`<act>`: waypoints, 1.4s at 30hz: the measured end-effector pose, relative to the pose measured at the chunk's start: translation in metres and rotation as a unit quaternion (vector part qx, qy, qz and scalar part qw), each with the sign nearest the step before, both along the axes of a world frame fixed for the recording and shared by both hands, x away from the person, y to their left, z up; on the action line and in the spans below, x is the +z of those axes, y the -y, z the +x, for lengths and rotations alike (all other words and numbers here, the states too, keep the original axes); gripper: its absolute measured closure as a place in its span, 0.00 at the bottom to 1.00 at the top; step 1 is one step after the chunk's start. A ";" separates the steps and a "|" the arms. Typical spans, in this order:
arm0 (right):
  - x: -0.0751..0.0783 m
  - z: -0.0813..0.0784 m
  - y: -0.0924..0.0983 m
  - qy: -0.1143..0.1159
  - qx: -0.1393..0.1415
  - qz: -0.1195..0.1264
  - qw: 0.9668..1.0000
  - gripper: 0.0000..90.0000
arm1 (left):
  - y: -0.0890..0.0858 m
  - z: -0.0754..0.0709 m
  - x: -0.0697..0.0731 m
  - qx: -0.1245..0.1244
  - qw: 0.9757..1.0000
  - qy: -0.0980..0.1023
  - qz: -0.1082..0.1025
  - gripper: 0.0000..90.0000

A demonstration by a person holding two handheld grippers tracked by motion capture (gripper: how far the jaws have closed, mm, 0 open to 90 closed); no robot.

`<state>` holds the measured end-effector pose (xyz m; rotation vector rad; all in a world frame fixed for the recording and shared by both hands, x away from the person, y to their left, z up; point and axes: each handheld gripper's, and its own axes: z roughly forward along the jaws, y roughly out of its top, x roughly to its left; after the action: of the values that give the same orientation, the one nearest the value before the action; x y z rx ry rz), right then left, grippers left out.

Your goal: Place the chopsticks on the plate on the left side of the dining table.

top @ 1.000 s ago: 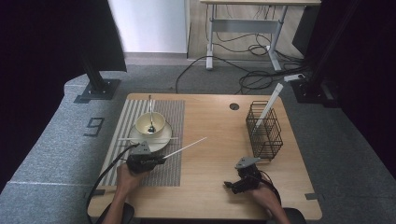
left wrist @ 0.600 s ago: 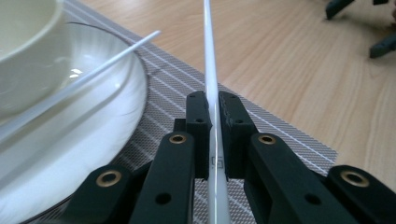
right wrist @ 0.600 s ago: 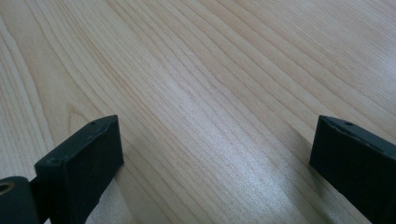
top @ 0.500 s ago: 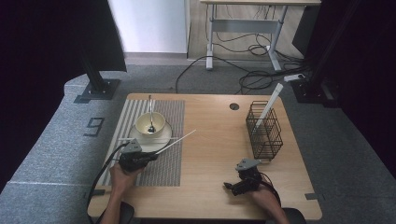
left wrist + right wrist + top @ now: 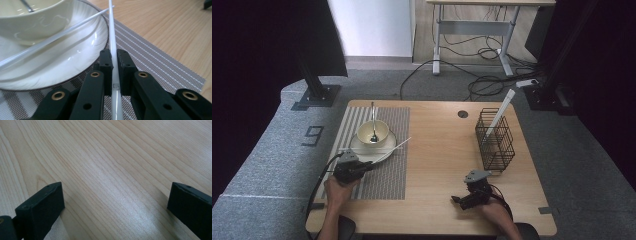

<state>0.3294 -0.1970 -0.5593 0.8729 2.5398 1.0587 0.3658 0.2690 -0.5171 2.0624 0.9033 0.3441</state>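
My left gripper (image 5: 115, 60) is shut on a white chopstick (image 5: 113, 32) that points away over the rim of a white plate (image 5: 62, 65). A second white chopstick (image 5: 50, 42) lies slanted across that plate in front of a cream bowl (image 5: 32, 22). From above, the left gripper (image 5: 363, 166) sits on the striped placemat (image 5: 387, 170) just below the plate (image 5: 384, 147), and the bowl (image 5: 373, 132) holds a spoon (image 5: 373, 120). My right gripper (image 5: 115, 202) has just been opening. It stands wide open over bare wood with nothing between its jaws, near the table's front edge (image 5: 462, 199).
A black wire basket (image 5: 495, 142) stands at the table's right with a white stick (image 5: 502, 107) leaning out of it. A round cable hole (image 5: 463, 114) is near the back edge. Bare wood (image 5: 437, 160) lies between the placemat and the basket.
My left gripper has slid to the left along the placemat, carrying the chopstick with it, so its far tip now ends nearer the plate. The right hand has stayed put.
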 end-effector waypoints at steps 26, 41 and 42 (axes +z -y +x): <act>0.000 0.000 0.000 -0.001 0.002 -0.001 1.000 0.00 | -0.028 0.007 -0.011 0.068 0.997 -0.045 -0.010 0.92; 0.000 0.000 0.000 -0.001 0.002 -0.001 1.000 0.00 | -0.027 0.009 -0.014 0.081 0.996 -0.044 0.011 0.85; 0.000 0.000 0.000 -0.001 0.002 -0.001 1.000 0.00 | -0.027 0.009 -0.014 0.083 0.996 -0.043 0.010 0.85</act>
<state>0.3295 -0.1966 -0.5594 0.8679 2.5450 1.0562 0.3749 0.2963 -0.5312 2.0392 1.1311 0.3569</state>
